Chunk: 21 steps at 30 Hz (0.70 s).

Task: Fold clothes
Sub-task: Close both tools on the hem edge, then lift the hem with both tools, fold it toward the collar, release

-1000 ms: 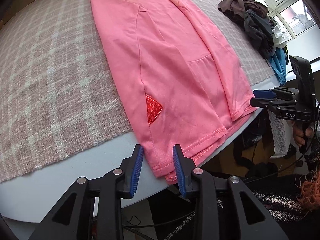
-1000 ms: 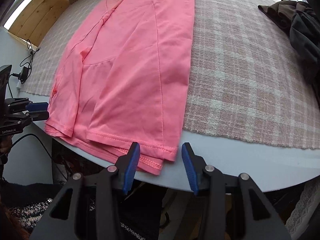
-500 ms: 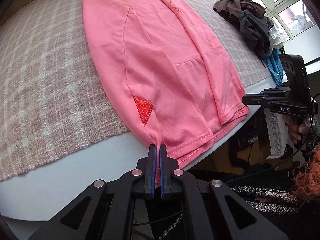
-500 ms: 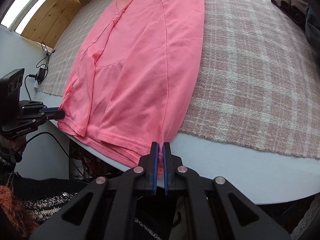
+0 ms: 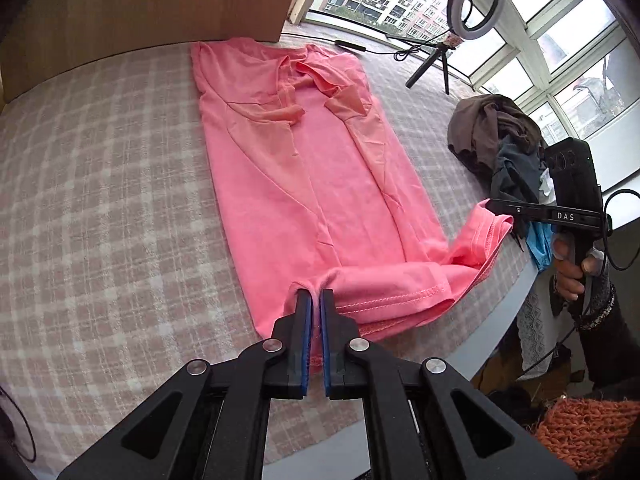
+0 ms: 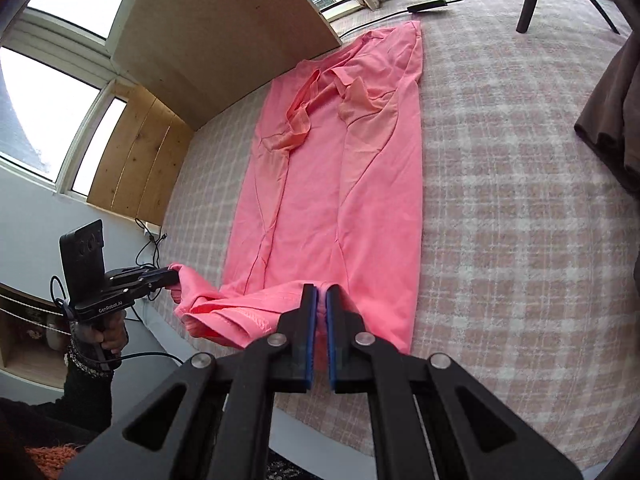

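My left gripper (image 5: pixel 316 300) and right gripper (image 6: pixel 320 298) each pinch the pink knit shirt's (image 5: pixel 304 184) hem; sides are folded, lengthwise fold barely begun.

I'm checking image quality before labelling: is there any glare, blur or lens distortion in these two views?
Left wrist view: strong fisheye bending with dark corners; the windows are bright but not blown out; the pink shirt is sharp. Right wrist view: same curvature; the window panes are blown out white; the shirt is evenly daylit.

Both tongs, left (image 5: pixel 315 300) and right (image 6: pixel 320 298), angle downward, jaws easing apart slightly.
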{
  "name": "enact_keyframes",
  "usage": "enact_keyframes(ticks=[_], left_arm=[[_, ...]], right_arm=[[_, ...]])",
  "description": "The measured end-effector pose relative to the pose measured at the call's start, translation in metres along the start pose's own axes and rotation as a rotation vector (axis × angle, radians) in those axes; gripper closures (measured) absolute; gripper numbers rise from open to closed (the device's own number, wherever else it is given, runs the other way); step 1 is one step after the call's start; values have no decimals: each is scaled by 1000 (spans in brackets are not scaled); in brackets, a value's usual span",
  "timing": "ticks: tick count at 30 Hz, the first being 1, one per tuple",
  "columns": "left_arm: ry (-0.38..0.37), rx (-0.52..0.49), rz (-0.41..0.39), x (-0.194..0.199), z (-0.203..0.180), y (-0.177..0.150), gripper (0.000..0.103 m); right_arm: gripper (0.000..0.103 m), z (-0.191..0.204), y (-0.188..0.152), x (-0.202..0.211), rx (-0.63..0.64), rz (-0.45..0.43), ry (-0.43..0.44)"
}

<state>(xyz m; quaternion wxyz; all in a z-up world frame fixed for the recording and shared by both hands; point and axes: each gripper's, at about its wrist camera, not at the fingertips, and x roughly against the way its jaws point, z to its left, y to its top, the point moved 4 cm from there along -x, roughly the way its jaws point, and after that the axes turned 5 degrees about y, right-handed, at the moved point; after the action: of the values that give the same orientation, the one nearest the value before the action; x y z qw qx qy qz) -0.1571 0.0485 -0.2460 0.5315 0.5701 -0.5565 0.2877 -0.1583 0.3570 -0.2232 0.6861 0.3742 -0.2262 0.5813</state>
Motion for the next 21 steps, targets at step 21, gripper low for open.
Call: enact_keyframes(ticks=[21], left_arm=[[121,-48,13,-44,21,2,70]], right_arm=[[63,-2,56,-56,409,22,-307]])
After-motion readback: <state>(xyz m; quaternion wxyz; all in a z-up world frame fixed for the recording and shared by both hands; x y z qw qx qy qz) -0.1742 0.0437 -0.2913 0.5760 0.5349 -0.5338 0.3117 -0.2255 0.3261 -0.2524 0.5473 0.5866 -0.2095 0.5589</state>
